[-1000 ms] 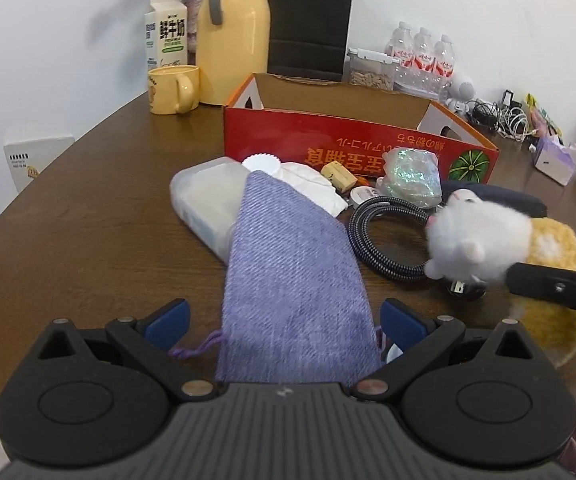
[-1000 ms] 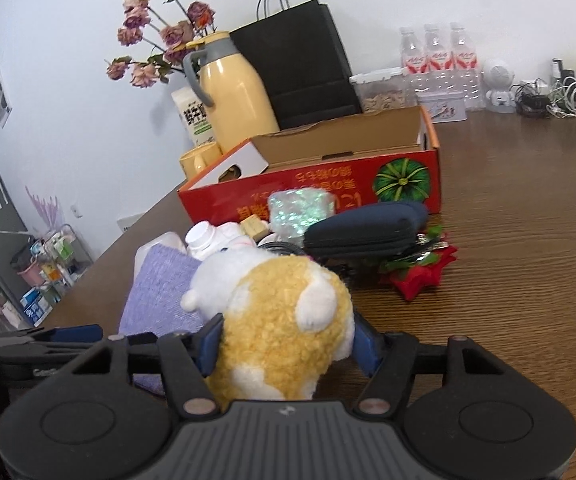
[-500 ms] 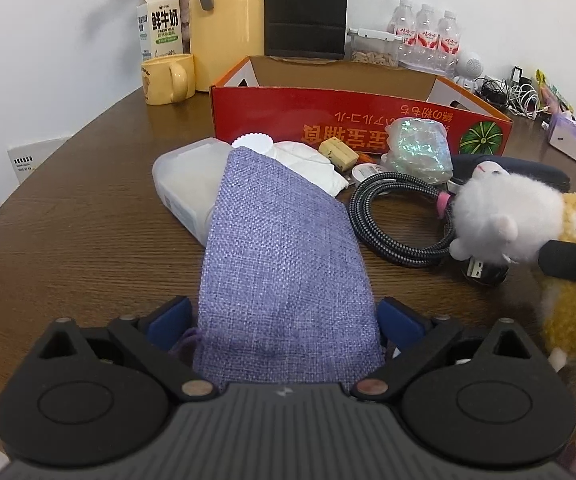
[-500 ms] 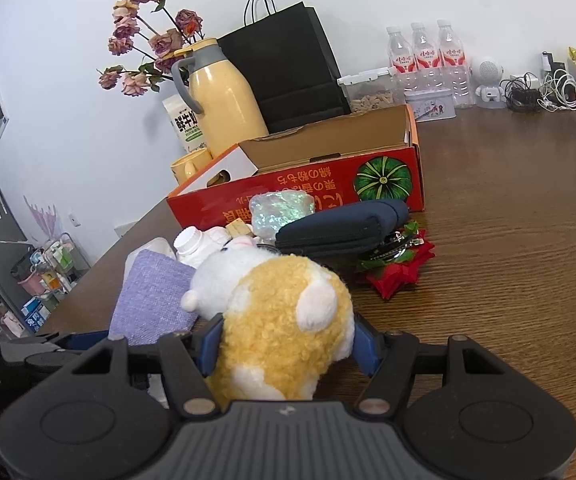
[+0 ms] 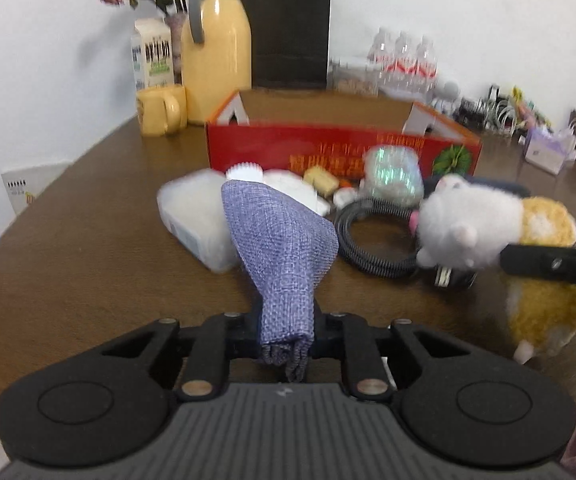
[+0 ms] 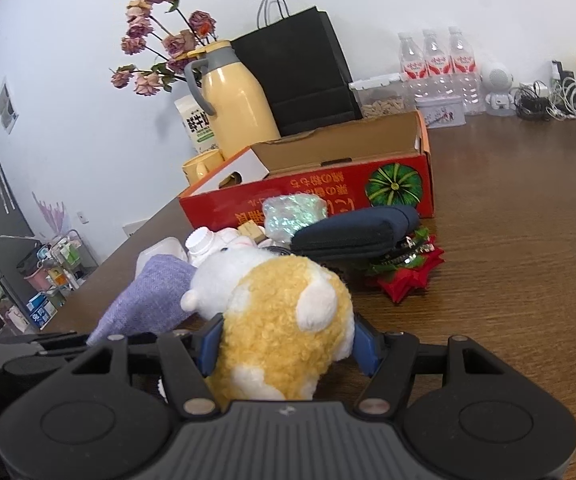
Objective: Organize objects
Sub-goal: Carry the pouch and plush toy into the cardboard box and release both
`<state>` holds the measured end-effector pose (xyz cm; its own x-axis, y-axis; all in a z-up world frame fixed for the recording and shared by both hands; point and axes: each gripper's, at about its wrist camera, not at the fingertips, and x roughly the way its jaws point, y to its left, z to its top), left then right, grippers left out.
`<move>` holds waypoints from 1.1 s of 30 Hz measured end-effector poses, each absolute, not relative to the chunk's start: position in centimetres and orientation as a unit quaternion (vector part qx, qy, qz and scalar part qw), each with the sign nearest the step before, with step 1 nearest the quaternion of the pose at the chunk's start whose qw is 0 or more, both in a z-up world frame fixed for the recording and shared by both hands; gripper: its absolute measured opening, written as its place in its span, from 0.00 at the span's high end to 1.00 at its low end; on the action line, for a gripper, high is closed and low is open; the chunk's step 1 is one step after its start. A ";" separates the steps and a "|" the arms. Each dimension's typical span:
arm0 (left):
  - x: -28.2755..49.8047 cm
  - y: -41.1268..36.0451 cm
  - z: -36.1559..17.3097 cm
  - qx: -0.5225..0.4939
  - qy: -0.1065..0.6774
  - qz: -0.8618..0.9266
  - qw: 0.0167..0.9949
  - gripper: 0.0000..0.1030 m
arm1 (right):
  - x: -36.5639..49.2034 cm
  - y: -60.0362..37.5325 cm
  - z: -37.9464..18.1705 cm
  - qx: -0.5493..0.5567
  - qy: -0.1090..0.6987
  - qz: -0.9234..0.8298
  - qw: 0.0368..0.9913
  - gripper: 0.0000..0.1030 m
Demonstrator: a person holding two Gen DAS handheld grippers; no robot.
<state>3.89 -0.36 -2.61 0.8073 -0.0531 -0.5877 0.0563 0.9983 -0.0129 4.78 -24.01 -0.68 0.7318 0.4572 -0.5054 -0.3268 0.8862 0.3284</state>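
My left gripper (image 5: 285, 332) is shut on the near end of a purple cloth pouch (image 5: 283, 248), which bunches between the jaws and hangs lifted over the table. The pouch also shows in the right wrist view (image 6: 147, 300). My right gripper (image 6: 288, 344) is shut on a yellow and white plush hamster (image 6: 283, 320), also visible in the left wrist view (image 5: 488, 228). An open red cardboard box (image 5: 340, 148) stands behind the pile, seen too in the right wrist view (image 6: 328, 184).
On the brown table (image 5: 87, 240) lie a white plastic container (image 5: 191, 220), a coiled black cable (image 5: 376, 240), a shiny packet (image 5: 394, 174), a dark case (image 6: 352, 232) and a red flower decoration (image 6: 412, 276). A yellow jug (image 5: 215, 56), mug (image 5: 161, 110) and black bag (image 5: 288, 28) stand behind.
My left gripper has closed on the purple pouch and raised it, so the cloth is now bunched and lifted. The right gripper still holds the hamster, a little higher.
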 end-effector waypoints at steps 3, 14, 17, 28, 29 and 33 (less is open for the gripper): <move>3.3 -0.2 -0.8 0.003 0.279 -0.033 0.960 0.82 | 4.7 -23.7 0.1 0.101 0.286 0.222 0.927 0.39; 6.3 -0.8 5.6 0.004 0.185 -0.050 0.981 0.82 | 8.5 -22.5 5.1 0.071 0.210 0.229 0.948 0.39; 8.4 -1.2 6.8 0.000 0.171 -0.046 0.984 0.82 | 10.8 -22.2 6.5 0.071 0.189 0.222 0.954 0.39; 17.9 -2.4 8.0 -0.025 0.162 -0.032 0.986 0.82 | 21.7 -22.1 8.0 0.080 0.180 0.196 0.961 0.39; 18.8 -2.5 7.8 -0.024 0.164 -0.029 0.986 0.82 | 22.7 -22.1 7.9 0.079 0.187 0.195 0.960 0.39; 22.1 -2.8 6.8 -0.024 0.177 -0.024 0.984 0.82 | 26.4 -22.5 6.9 0.083 0.216 0.187 0.955 0.39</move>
<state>22.15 -2.79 6.78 0.9361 -0.0564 -0.3472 0.0395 0.9977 -0.0558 26.41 -22.48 6.88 0.8369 0.3923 -0.3816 -0.3209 0.9166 0.2385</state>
